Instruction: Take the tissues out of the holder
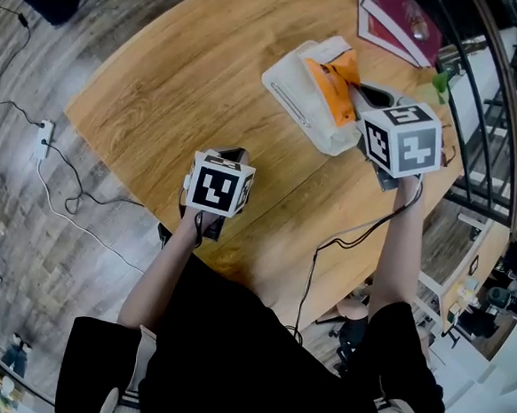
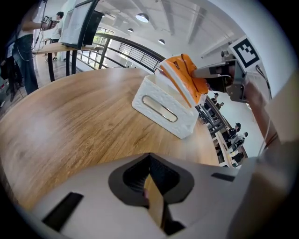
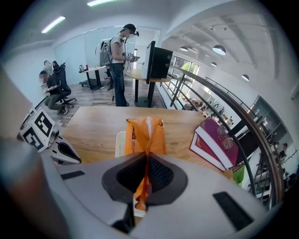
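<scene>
- Right gripper (image 3: 145,163): jaws closed tight on the top fold of the orange tissue pack (image 3: 145,135). A crumpled strip of the wrapper runs down between the pads.
- Tissue pack: directly ahead of the right gripper's jaws. It is lifted so that most of it stands above the holder (image 2: 163,109), while its lower end sits inside the holder's open top.
- Holder: white and box-shaped, with a long oval slot on one side. It rests on the table (image 1: 180,70) just below and in front of the right gripper, and well ahead of the left gripper and to its right.
- Left gripper (image 2: 149,161): jaws drawn together with no task item in them. A thin tan sliver shows in the slit between them, and what it is cannot be told. The gripper is raised above the near edge of the table, well apart from the holder.
- Books (image 3: 217,142): two with dark red covers, stacked flat on the table to the right of the right gripper, beyond the holder.
- Cable (image 1: 345,239): black, hanging from behind the right gripper along the person's arm.
- Standing person (image 3: 119,60): far beyond the table, beside a dark monitor (image 3: 159,60).
</scene>
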The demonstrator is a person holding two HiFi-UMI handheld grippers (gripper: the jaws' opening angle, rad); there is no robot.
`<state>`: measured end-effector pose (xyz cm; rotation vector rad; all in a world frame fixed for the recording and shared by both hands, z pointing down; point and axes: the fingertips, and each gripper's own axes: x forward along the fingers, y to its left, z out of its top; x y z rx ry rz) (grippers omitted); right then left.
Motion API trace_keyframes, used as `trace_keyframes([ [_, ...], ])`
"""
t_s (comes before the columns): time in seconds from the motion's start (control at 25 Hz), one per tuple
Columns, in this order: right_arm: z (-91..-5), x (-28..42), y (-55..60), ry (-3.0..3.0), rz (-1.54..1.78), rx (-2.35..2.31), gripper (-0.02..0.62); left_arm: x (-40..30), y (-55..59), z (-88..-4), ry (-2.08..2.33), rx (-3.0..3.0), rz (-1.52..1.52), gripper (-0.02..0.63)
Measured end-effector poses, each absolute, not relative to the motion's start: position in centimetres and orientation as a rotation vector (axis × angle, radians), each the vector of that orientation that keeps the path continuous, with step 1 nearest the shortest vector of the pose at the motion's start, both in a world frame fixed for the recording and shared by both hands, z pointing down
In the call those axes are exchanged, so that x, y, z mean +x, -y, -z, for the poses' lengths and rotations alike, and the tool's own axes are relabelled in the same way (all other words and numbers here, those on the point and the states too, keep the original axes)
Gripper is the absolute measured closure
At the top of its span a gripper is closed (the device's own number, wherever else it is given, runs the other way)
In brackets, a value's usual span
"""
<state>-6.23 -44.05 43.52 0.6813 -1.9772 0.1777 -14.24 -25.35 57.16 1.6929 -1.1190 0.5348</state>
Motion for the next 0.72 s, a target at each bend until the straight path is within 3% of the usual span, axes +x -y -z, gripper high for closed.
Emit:
trace_keyframes([
  [0.72, -39.8, 5.9, 41.6, 1.942, -0.296, 0.942, 0.583, -9.2, 24.2, -55.0, 1.041, 1.784, -0.607, 0.595],
])
